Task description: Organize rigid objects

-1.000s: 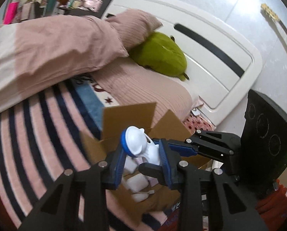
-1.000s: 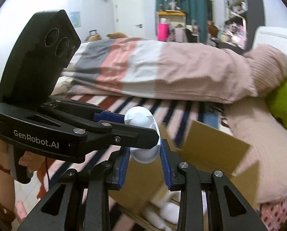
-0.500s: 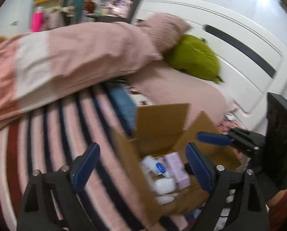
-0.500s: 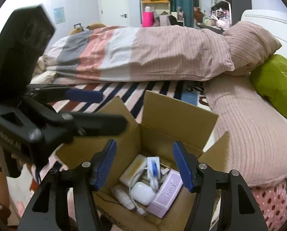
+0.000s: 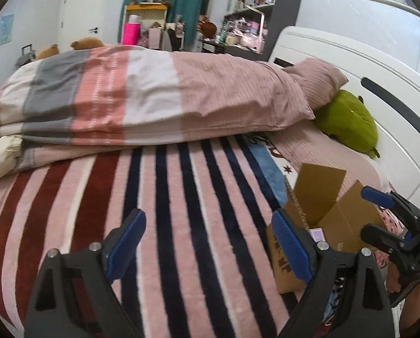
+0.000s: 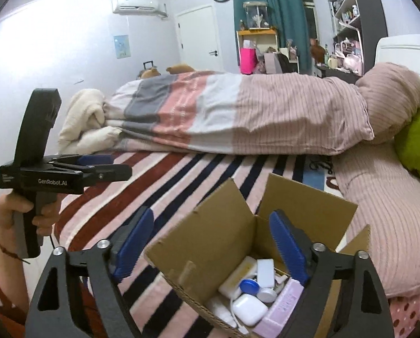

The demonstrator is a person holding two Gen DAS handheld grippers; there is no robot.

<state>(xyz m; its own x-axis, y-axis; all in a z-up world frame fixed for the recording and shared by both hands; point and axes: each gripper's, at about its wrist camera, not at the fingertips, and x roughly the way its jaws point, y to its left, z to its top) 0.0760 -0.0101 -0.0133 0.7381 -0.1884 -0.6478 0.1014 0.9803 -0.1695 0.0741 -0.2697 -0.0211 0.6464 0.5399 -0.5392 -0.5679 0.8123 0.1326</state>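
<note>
Bedding, a striped blanket (image 5: 181,197), fills our left view; the cardboard box (image 5: 322,211) sits at four o'clock, contents mostly hidden. Our right view looks inside it: pink box (image 6: 283,307), white case (image 6: 249,309), blue-capped jar (image 6: 249,286). Left gripper (image 5: 207,242) and right gripper (image 6: 215,245) both gape wide, empty.

Blanket (image 5: 181,225) on the bed is pink with dark red and navy stripes, duvet (image 6: 238,112) goes grey, salmon, white, then dusty pink pinstripe. Plain brown cardboard box (image 6: 210,231), lime green plushie (image 5: 348,121), and both black tools have blue pads (image 6: 287,250).
</note>
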